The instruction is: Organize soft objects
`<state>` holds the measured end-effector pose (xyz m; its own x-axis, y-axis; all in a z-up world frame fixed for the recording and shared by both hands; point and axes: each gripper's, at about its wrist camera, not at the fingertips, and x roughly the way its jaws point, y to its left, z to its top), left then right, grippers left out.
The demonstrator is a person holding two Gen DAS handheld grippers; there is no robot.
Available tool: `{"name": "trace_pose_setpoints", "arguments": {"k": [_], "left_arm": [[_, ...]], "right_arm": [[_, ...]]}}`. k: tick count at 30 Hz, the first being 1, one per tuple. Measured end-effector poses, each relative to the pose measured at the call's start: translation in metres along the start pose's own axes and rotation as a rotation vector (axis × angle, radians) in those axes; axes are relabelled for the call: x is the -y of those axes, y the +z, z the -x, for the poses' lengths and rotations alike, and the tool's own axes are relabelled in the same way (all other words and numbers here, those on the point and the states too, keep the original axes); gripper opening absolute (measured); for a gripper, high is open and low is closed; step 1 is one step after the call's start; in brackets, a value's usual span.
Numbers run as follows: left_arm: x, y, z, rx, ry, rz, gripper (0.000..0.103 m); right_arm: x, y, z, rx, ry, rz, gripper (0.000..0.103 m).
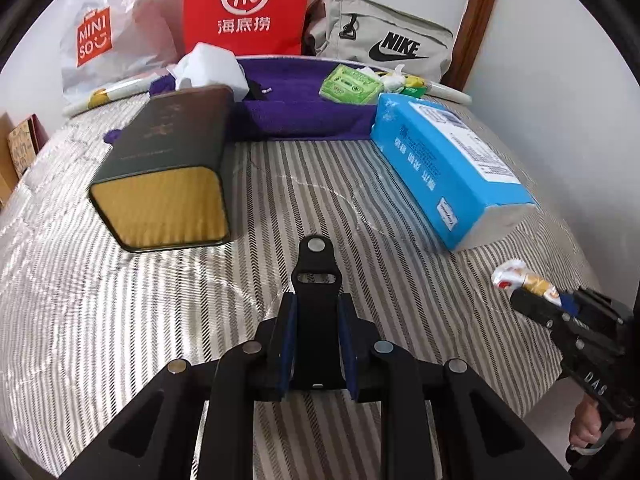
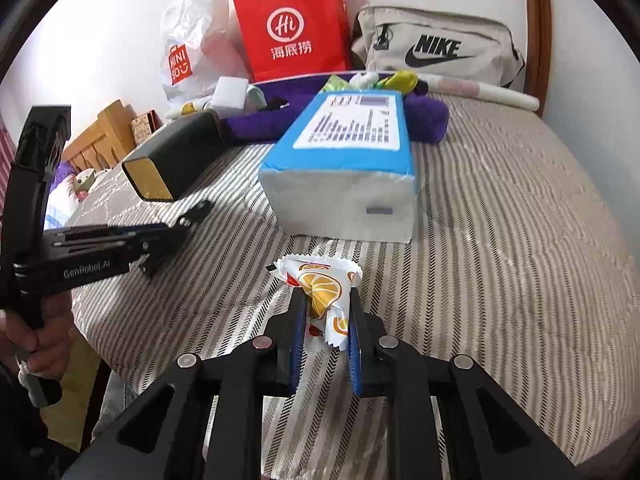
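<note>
Striped bed against a white wall, wooden headboard behind. At its head: red bag, white plastic bag, grey pouch, purple towel. Dark box lying open-ended, empty. Blue tissue pack beside it.

Left gripper: jaws pinching a black clip. Right gripper: jaws pinching an orange-print sachet above the bed.

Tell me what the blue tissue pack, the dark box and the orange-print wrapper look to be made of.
Blue tissue pack: thin plastic film, slightly glossy, with white paper tissue showing at its end. Dark box: seemingly rigid card or tin, matte dark sides and a ribbed gold end face. Orange-print wrapper: crinkly printed plastic film with a serrated edge.
</note>
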<state>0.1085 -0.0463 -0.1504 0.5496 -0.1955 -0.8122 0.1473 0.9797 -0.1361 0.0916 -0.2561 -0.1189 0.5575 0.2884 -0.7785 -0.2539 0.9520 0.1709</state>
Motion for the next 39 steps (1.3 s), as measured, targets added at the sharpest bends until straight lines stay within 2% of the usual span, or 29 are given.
{"name": "trace_pose_setpoints", "arguments": {"k": [4,6,12,18,29,39], "left_arm": [[-0.005,0.001,0.016,0.019,-0.005,0.021,0.019],[-0.01,0.002,0.024,0.038,0.022,0.04,0.019],[-0.025,0.007,0.051,0.09,-0.001,0.102,0.019],[-0.028,0.016,0.074,0.14,0.003,0.102,0.019],[-0.045,0.039,0.09,0.183,0.012,0.133,0.019],[-0.058,0.064,0.088,0.186,0.007,0.13,0.02]], "right_arm": [[-0.005,0.005,0.009,0.018,-0.008,0.009,0.019],[-0.008,0.008,0.013,0.023,-0.006,0.013,0.019],[-0.013,0.017,0.024,0.046,-0.007,0.011,0.019],[-0.016,0.028,0.036,0.074,-0.008,0.019,0.019],[-0.024,0.057,0.047,0.109,-0.004,0.046,0.019],[-0.022,0.084,0.04,0.117,0.003,0.057,0.019]]}}
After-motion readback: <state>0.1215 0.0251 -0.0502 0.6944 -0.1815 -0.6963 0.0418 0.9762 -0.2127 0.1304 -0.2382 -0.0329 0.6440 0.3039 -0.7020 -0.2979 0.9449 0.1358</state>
